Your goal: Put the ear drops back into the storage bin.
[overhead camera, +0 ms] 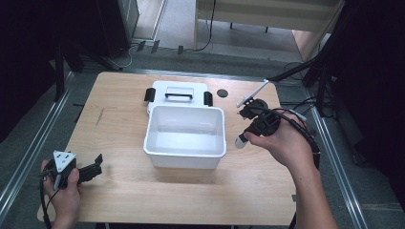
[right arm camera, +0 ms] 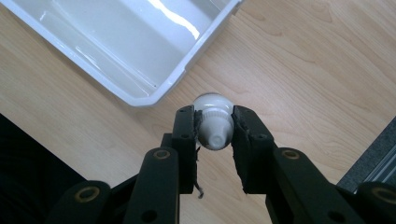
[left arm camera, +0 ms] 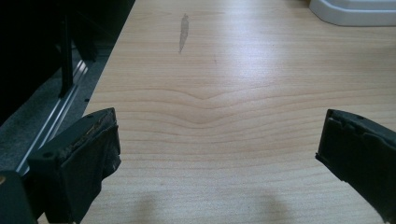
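1. Bulb, small and white, is clamped between the closed jaws of the right gripper; the glass dome points away from the hand and the screw base sits between the pads.
2. Seen from the high view, the right gripper is held above the table, just beside the bin at its 3 o'clock side, with the bulb at the tip.
3. The bin is white, open and appears empty; its lid, with a black handle, lies touching it at 12 o'clock.
4. The left gripper is rested near the table's 8 o'clock corner; in the left gripper view its jaws are spread wide over bare wood, and nothing is held.
5. The step in hand is judged to be carrying the bulb over the bin's rim and setting it inside.
6. For a clean result, the bulb should be lifted clear of the rim, moved toward 9 o'clock until over the bin's middle, then lowered close to the floor before release.
7. Grip should be kept on the base, not the glass, and the release made slowly so the bulb is not dropped or rolled hard against a wall.
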A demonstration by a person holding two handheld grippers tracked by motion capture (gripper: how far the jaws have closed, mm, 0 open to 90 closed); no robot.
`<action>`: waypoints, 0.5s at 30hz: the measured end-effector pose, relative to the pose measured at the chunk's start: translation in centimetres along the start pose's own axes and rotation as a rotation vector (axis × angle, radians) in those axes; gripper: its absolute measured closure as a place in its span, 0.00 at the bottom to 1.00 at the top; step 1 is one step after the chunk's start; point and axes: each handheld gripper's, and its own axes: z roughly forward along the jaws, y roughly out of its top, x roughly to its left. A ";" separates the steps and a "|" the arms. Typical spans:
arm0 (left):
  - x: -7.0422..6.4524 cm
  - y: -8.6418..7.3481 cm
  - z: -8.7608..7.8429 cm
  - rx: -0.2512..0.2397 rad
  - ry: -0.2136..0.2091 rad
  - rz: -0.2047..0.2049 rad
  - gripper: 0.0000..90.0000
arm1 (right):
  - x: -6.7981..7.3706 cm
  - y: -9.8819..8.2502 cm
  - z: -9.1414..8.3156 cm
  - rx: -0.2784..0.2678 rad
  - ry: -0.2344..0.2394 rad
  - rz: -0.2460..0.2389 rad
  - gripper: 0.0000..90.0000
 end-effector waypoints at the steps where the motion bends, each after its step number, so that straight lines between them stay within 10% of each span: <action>1: 0.0 0.0 0.0 0.000 0.000 0.000 0.00 | 0.1 0.1 -0.1 -0.001 -0.002 -0.011 0.80; 15: 0.0 0.0 0.0 0.000 -0.001 -0.001 0.00 | 1.5 1.5 -1.0 -0.013 0.009 -0.049 0.81</action>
